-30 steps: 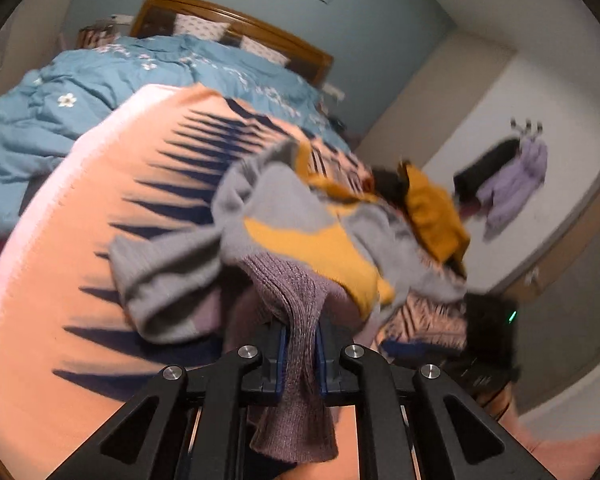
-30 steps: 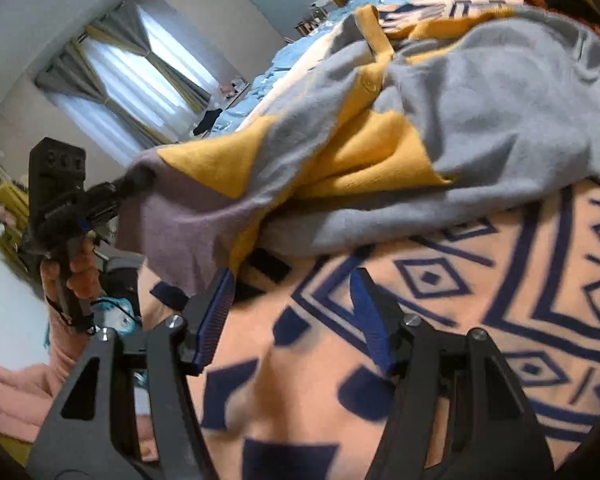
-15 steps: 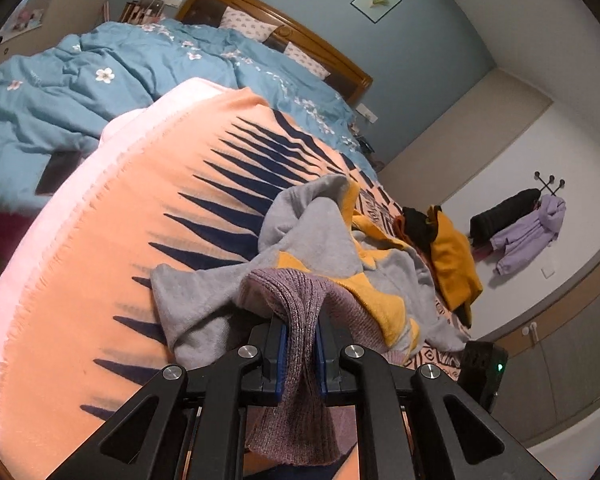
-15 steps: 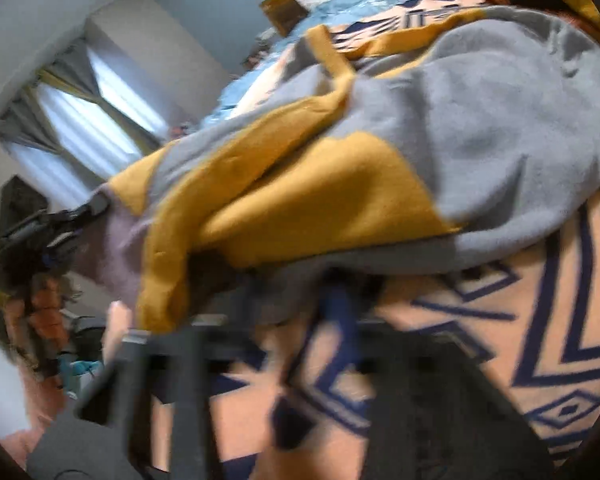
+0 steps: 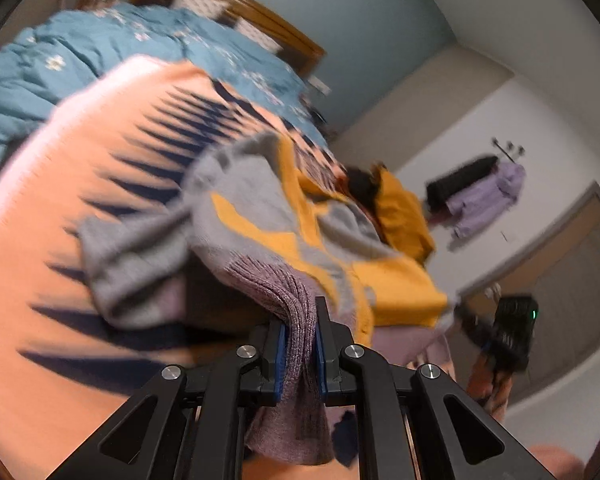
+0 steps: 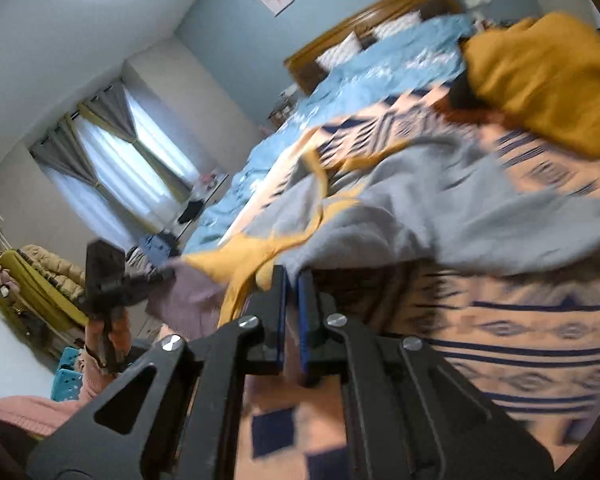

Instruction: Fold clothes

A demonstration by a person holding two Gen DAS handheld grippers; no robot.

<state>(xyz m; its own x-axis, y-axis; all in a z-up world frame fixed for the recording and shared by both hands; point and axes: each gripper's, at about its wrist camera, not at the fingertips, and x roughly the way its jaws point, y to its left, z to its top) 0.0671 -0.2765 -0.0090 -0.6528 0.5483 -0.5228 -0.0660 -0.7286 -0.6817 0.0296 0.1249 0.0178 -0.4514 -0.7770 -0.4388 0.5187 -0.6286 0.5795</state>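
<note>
Orange blanket (image 5: 60,200) bears one sweater (image 5: 260,216), both grippers (image 5: 300,354) (image 6: 291,316) pinching its hem.

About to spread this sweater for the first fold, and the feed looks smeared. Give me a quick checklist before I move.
1. Left tool clamped on the mauve ribbed hem of the grey-and-yellow knit sweater: ok.
2. Right tool gripping the sweater edge: cannot tell; jaws nearly closed at the fabric.
3. Sweater lying flat: not ok, bunched on the orange patterned blanket.
4. Sweater free of the mustard-yellow garment: cannot tell; they lie close.
5. Views sharp: not ok, both motion-blurred.
</note>
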